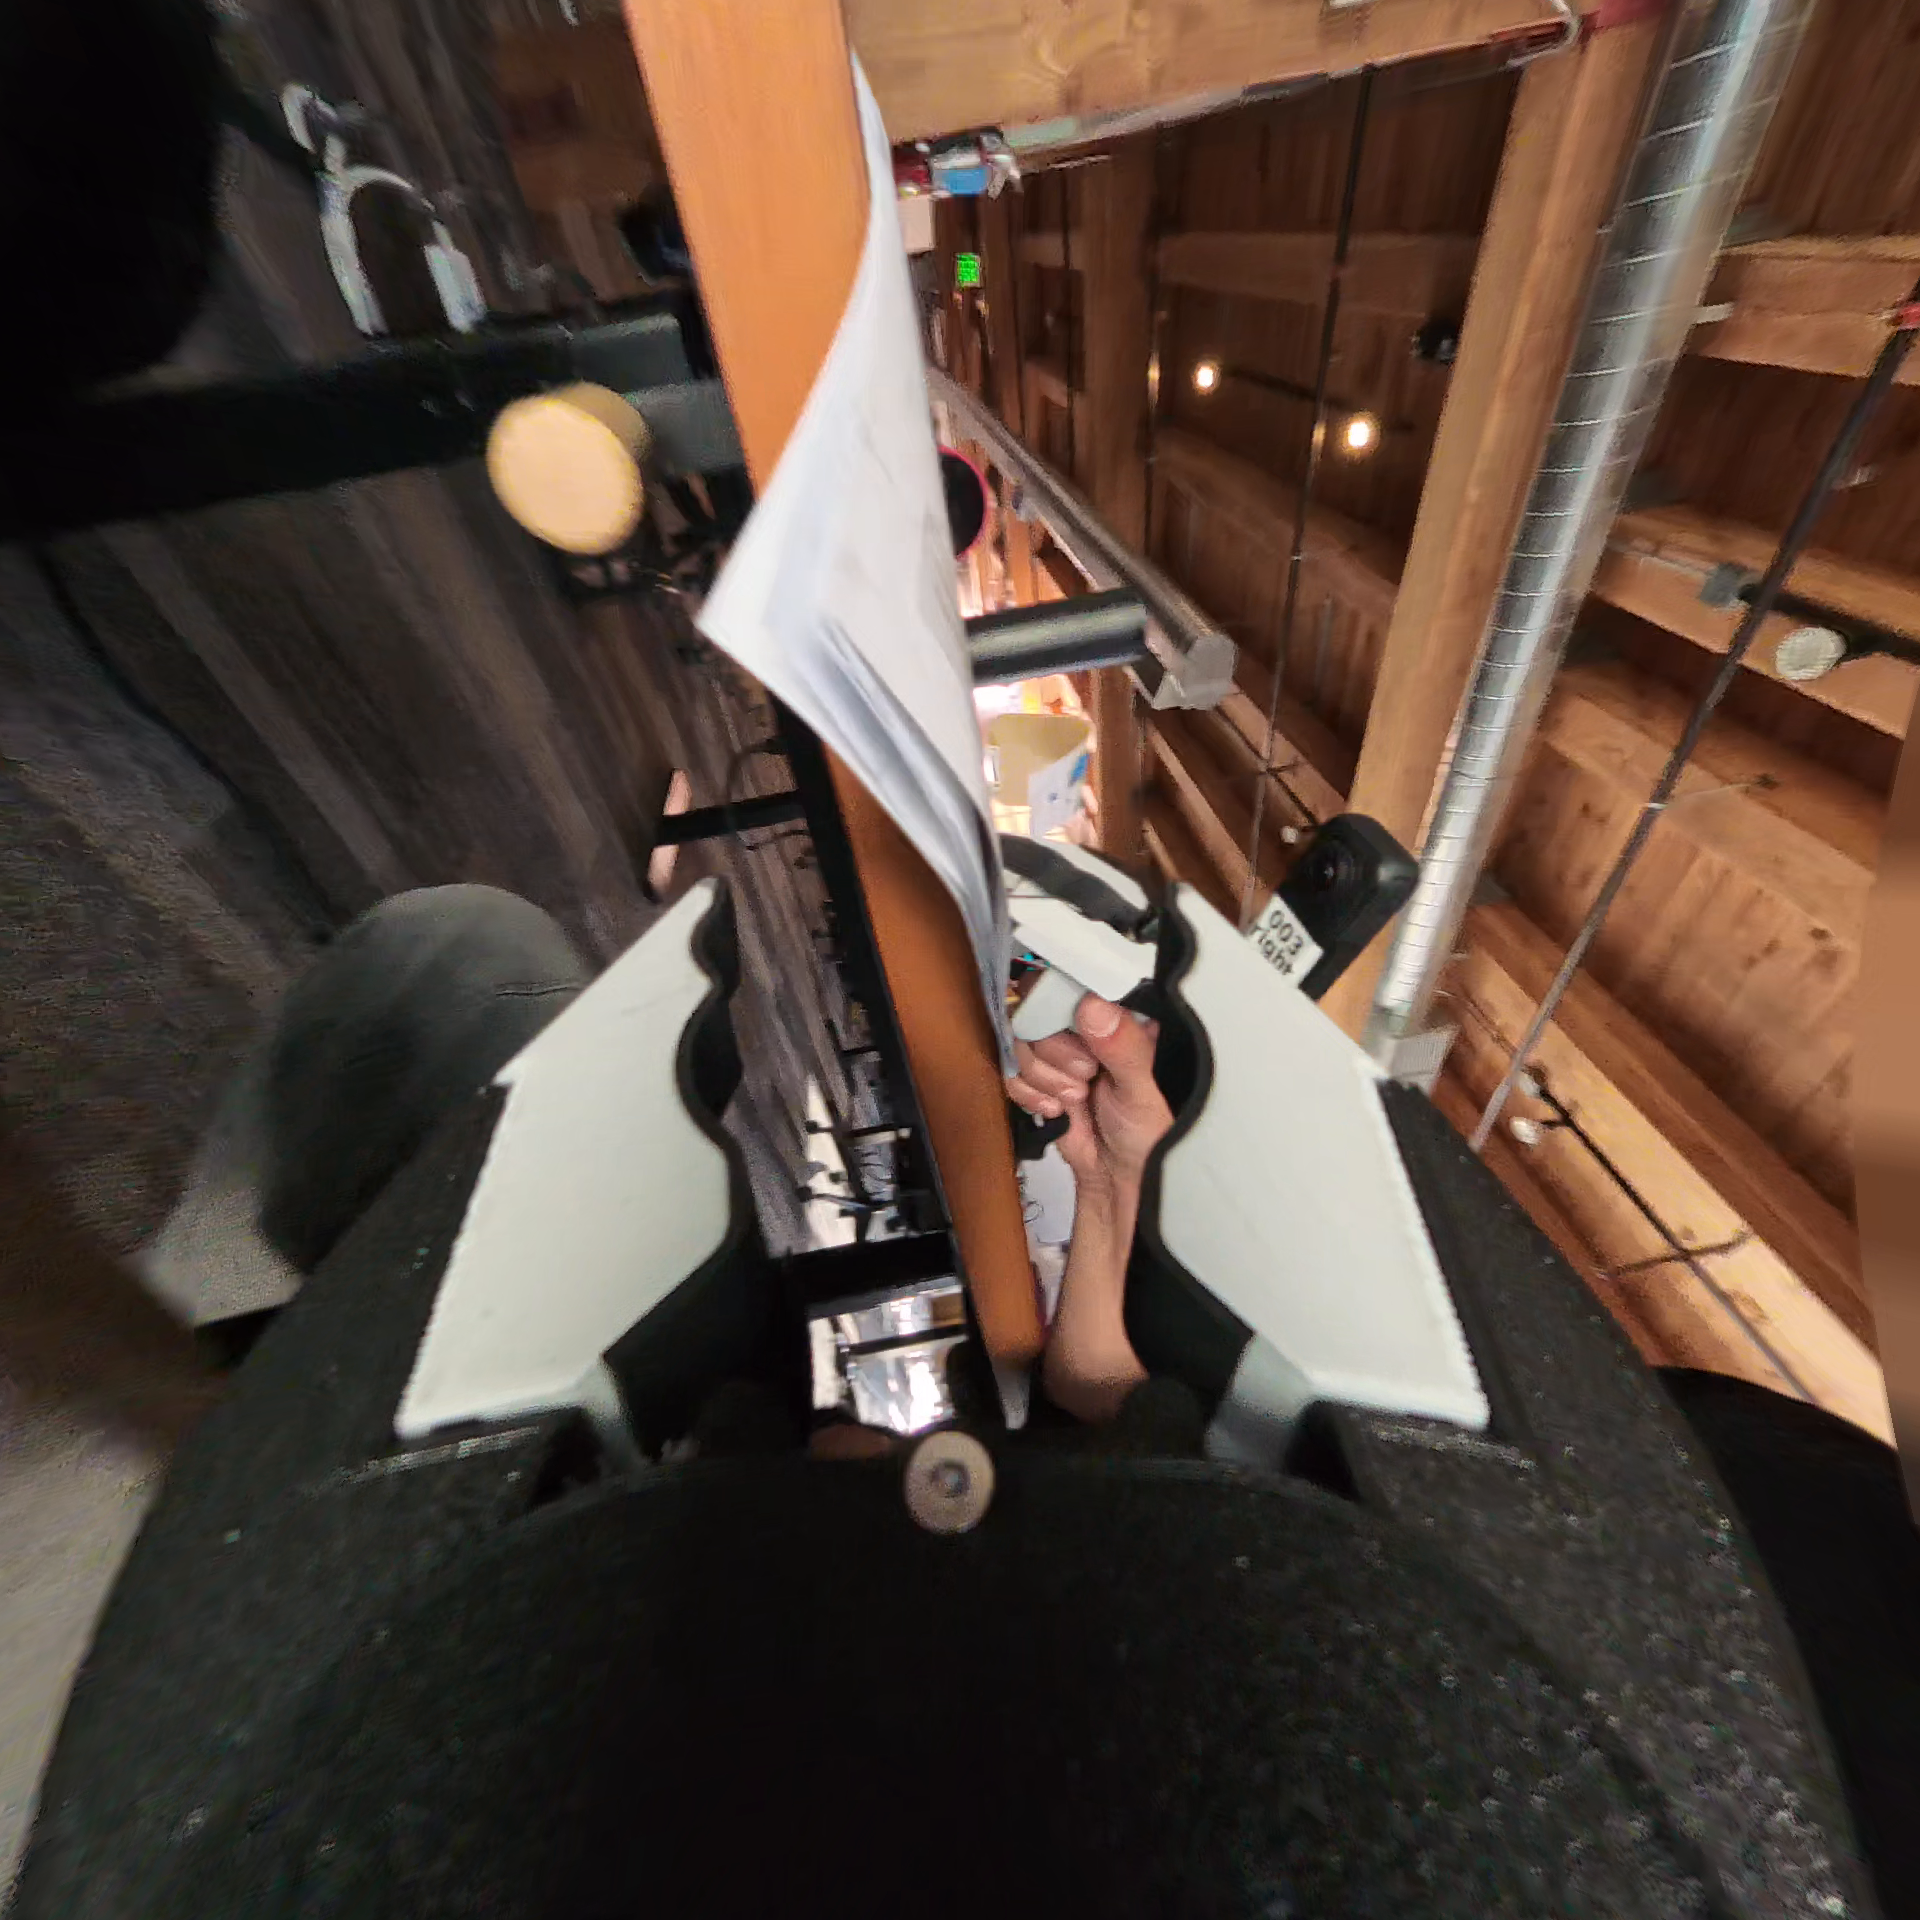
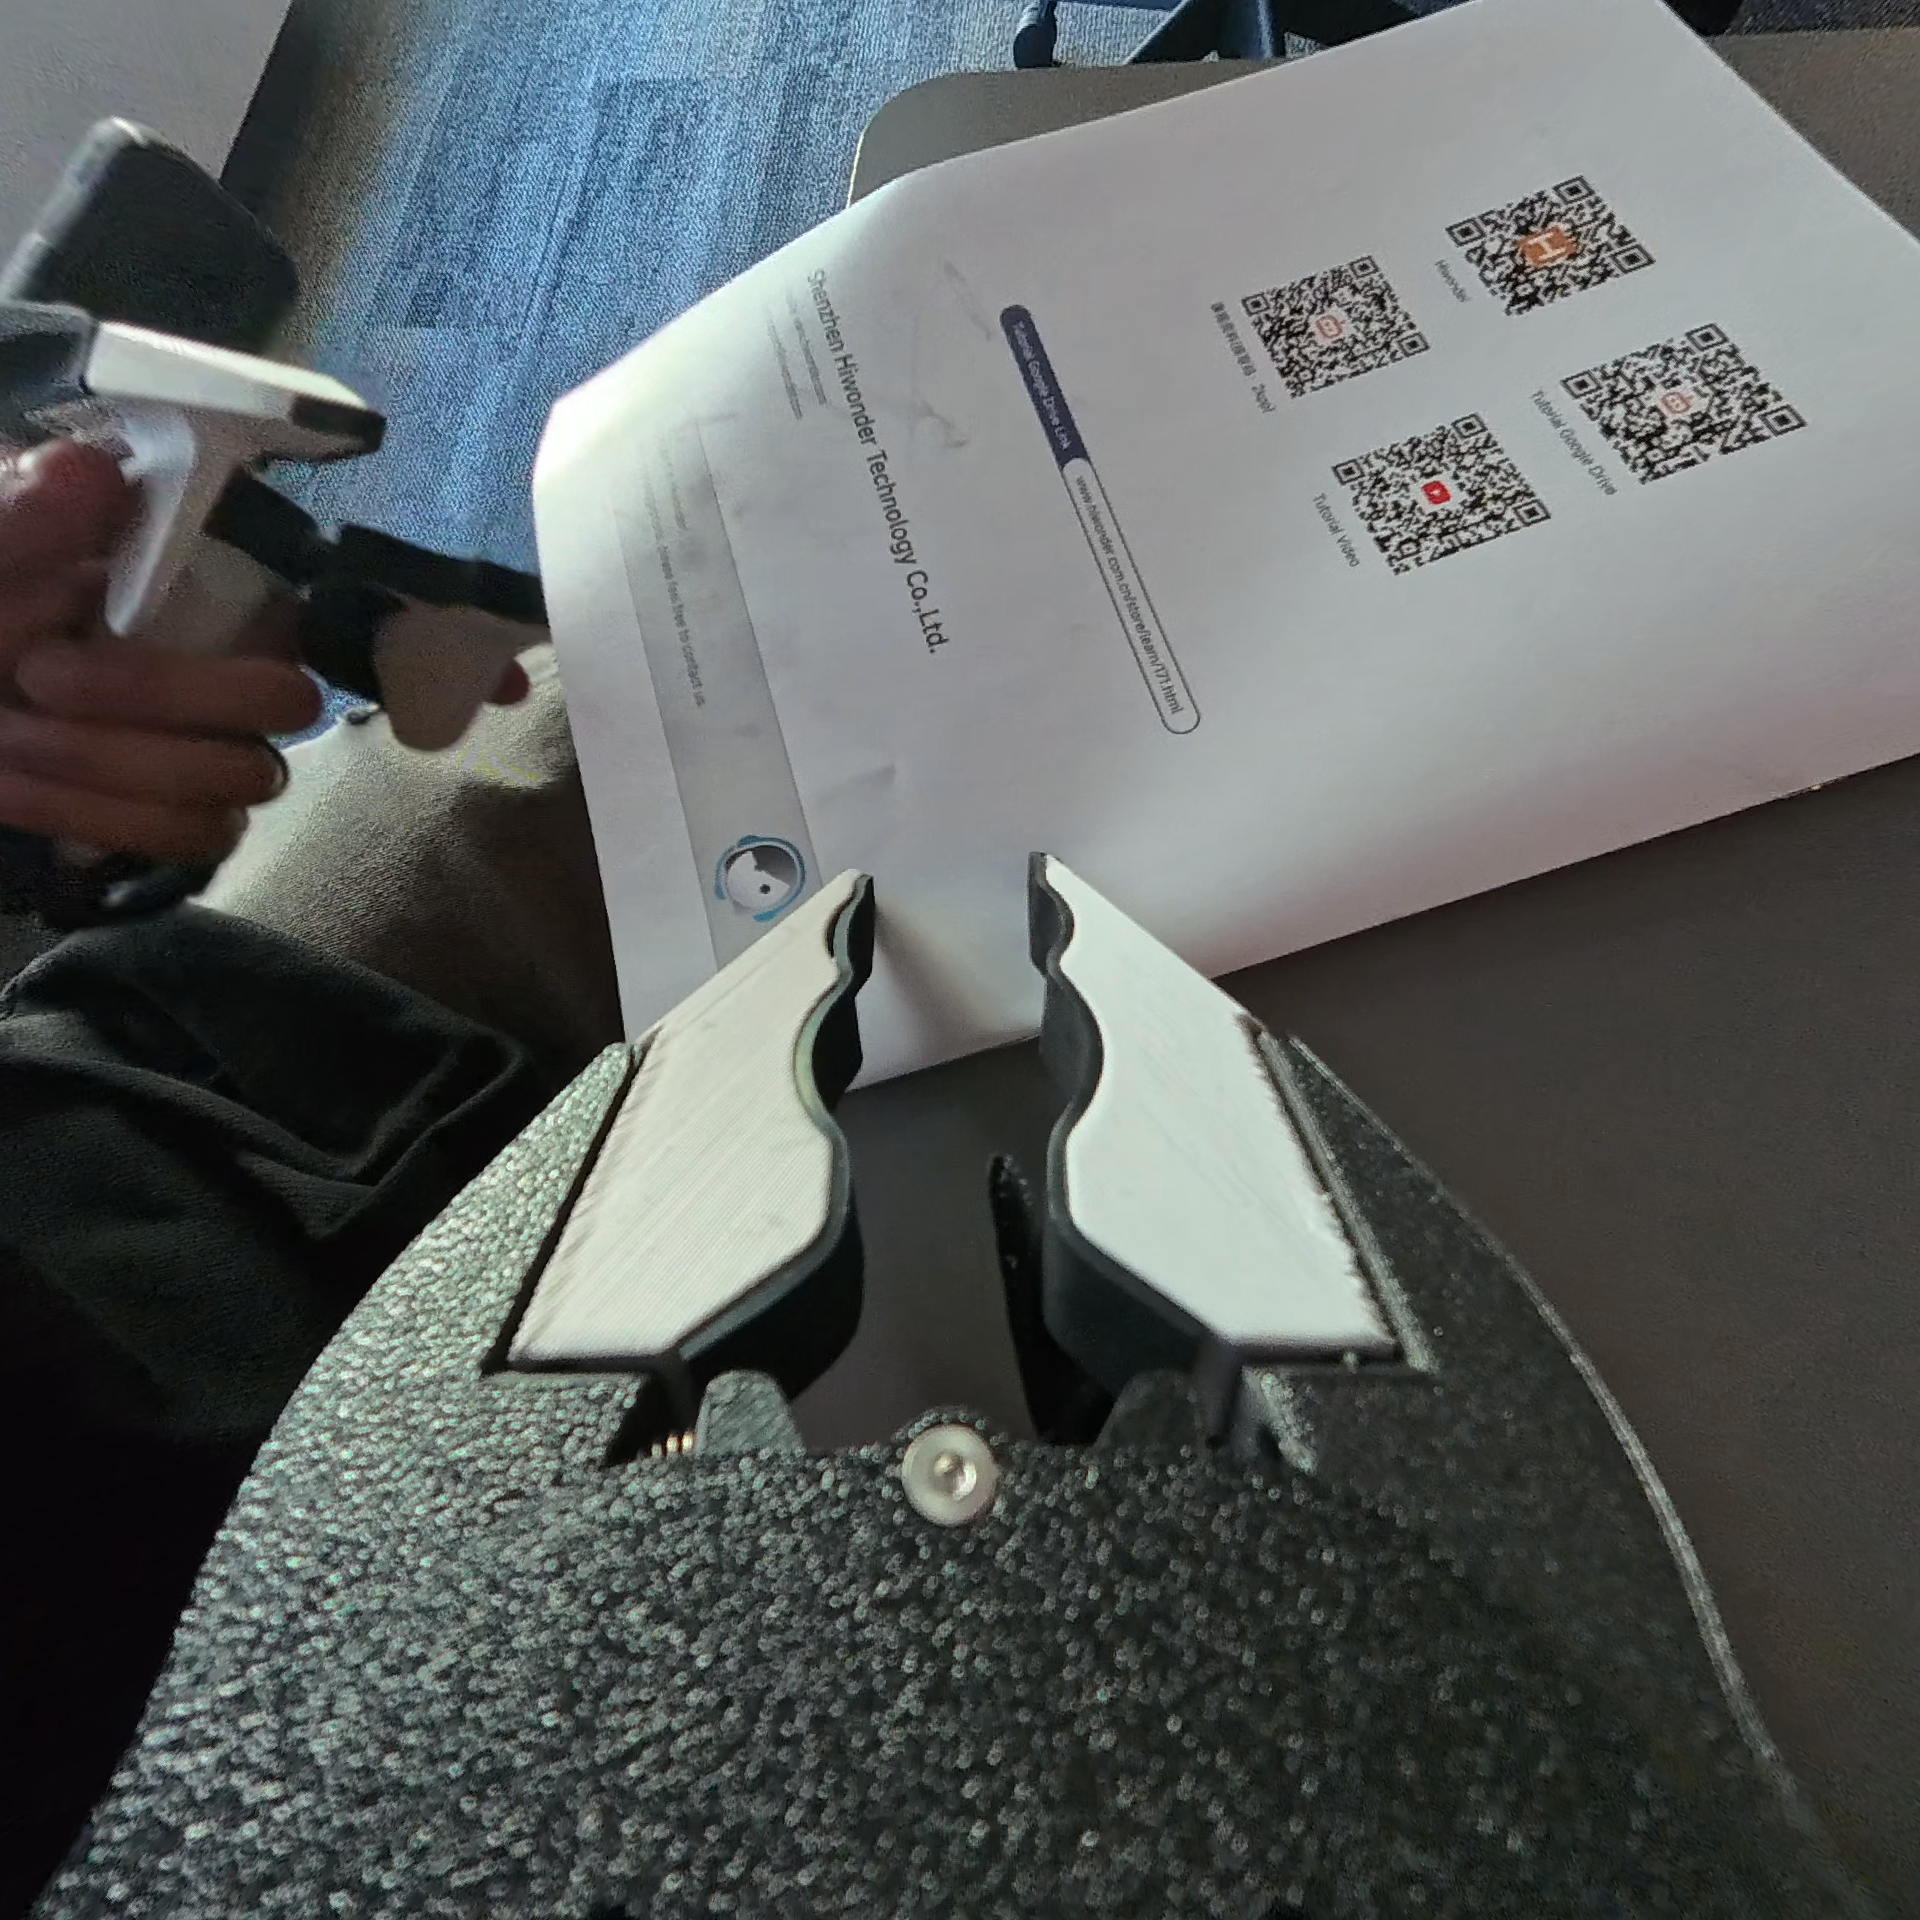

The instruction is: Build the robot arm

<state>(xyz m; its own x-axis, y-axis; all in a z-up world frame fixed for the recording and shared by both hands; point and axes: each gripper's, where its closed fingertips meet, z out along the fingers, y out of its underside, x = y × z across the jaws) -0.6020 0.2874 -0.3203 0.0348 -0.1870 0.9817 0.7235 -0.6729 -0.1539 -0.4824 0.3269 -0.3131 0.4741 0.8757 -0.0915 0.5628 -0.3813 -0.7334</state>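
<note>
**Both grippers open at one printed sheet**

On the dark table (image 2: 1558, 1091): a white printed sheet (image 2: 1299, 675), long axis slanting from near left to far right, left end hanging past the table's edge above blue carpet (image 2: 582, 187).

Right gripper (image 2: 948, 878): jaws apart, clamped on nothing, tips poised over the sheet's near edge with paper showing in the gap; touching or just above, cannot tell. Nearer of the two to the part lying on the table.

Left gripper (image 1: 948, 904): turned on its side, held in a hand (image 2: 125, 675), jaws wide apart, table edge and curling overhang running between them, neither pad pressing. Sheet straight ahead, edge-on to the gap.
</note>
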